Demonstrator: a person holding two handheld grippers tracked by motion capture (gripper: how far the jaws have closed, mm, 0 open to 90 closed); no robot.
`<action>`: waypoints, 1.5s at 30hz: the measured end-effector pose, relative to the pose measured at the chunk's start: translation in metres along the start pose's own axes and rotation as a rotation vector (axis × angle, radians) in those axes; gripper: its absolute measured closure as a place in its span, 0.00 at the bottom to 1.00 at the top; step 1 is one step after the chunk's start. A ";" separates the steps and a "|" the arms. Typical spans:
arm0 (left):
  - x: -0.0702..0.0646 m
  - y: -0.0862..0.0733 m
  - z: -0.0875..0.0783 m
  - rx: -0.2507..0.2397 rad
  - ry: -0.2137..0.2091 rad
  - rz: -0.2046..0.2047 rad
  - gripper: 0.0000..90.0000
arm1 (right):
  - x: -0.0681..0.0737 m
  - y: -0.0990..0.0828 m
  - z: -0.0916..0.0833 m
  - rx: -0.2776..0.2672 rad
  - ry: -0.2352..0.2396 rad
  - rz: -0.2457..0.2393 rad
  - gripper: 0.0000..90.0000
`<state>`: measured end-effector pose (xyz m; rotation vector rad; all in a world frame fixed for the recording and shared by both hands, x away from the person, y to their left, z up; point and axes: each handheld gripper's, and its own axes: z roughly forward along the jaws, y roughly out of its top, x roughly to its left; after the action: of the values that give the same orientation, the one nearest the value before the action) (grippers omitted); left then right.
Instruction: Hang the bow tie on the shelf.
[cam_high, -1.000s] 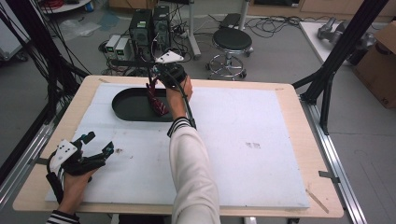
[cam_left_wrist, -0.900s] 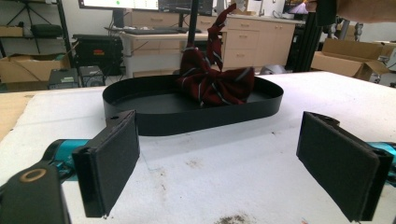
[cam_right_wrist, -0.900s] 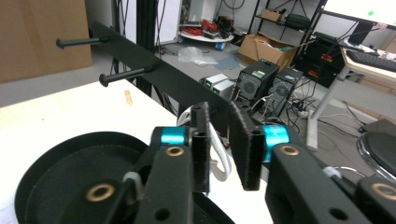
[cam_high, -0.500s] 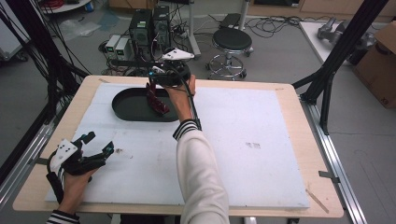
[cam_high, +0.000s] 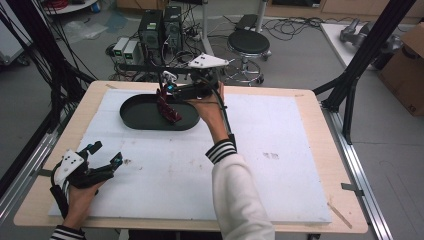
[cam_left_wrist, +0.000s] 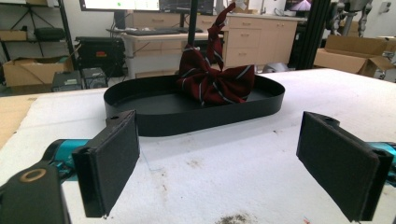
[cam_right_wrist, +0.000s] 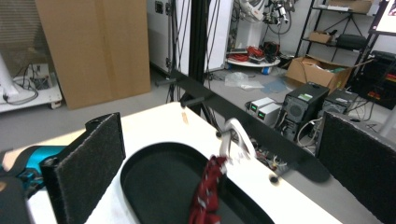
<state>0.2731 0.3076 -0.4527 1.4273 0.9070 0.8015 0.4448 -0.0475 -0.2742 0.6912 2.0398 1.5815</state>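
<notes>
From the high view, the right gripper hangs above the far rim of the shallow black oval tray, its jaws having just been opening and now spread wide with nothing pressed between them. The dark red striped fabric bow tie sits inside the tray, its strap rising towards the gripper's tips; whether the strap touches a jaw cannot be told from here. The left gripper rests at the near left corner of the white foam board, released and well apart from the tray.

In the left gripper view, that gripper's two black pads stand wide apart with bare board between them. Beyond them the tray holds the bow tie, bunched against the right half, one strap end standing upright.

The right gripper view looks down between its own parted pads at the tray. The bow tie's strap stands up in the gap, a white plastic hook at its top, clear of both pads.

The placing looks essentially done: the tie is in the tray and let go. What seems left is drawing the right gripper away without snagging the upright strap.
</notes>
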 end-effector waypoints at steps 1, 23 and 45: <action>0.000 0.000 0.000 -0.003 -0.001 0.001 0.15 | -0.001 -0.002 -0.006 0.008 0.000 0.005 0.00; -0.003 0.000 0.000 0.005 0.007 0.031 0.15 | -0.003 -0.094 -0.187 -0.045 -0.147 0.010 0.01; -0.004 0.000 -0.001 -0.007 -0.003 0.039 0.15 | 0.005 -0.225 -0.224 -0.150 -0.268 0.107 0.01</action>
<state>0.2710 0.3045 -0.4528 1.4441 0.8756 0.8306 0.2753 -0.2569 -0.4417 0.9142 1.6987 1.5851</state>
